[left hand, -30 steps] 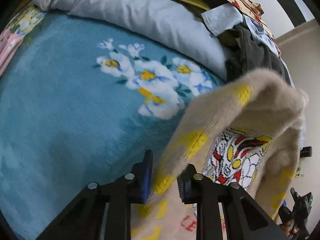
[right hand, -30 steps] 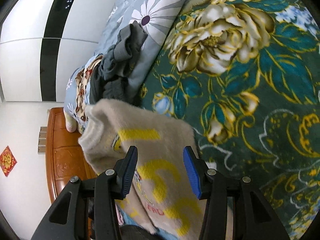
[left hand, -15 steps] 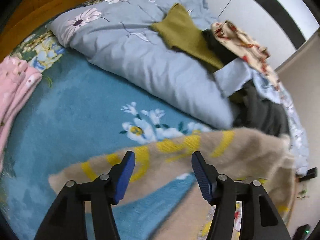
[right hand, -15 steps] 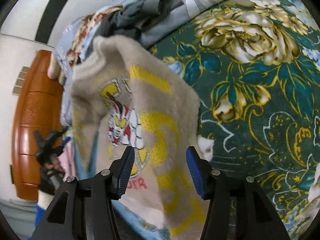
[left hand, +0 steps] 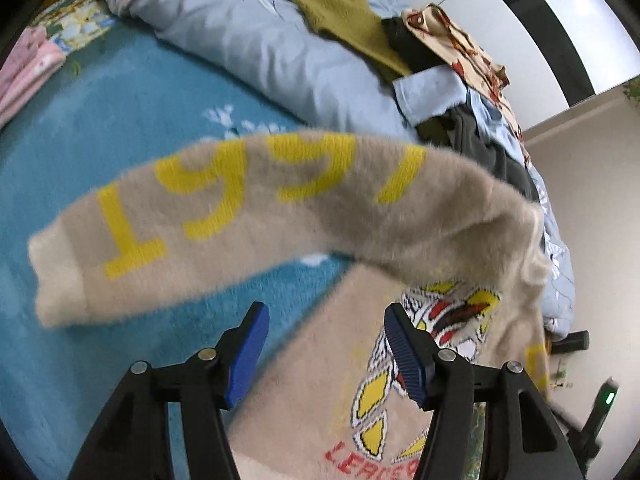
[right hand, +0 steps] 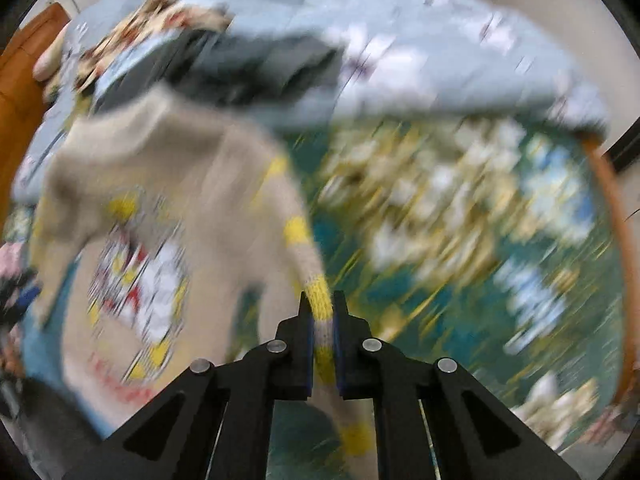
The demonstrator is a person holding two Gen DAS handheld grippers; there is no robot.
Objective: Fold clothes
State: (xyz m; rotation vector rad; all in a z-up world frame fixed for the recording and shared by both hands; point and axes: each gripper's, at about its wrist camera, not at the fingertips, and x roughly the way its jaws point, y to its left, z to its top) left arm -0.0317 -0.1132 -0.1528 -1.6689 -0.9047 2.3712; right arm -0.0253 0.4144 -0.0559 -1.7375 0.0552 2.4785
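Sweater (left hand: 344,392) spread on teal blanket (left hand: 120,128), body under and just ahead of left gripper (left hand: 324,344), whose jaws stand apart with nothing between them. One sleeve (left hand: 248,216) lies across the view beyond its fingertips, yellow characters on it, a "T" clear. Red print on sweater front reads "LE...", rest hidden. Right gripper (right hand: 320,336) clamped on other sleeve (right hand: 320,300), yellow-banded; right view motion-blurred. Clothes pile (left hand: 440,60) on grey duvet behind.

Left wrist view looks steeply down past left gripper (left hand: 324,346), close above bed. Right wrist view, blurred, looks down past right gripper (right hand: 320,320). Both share beige sweater (left hand: 256,208) (right hand: 168,184), clothes pile (left hand: 440,60) beyond fingertips.
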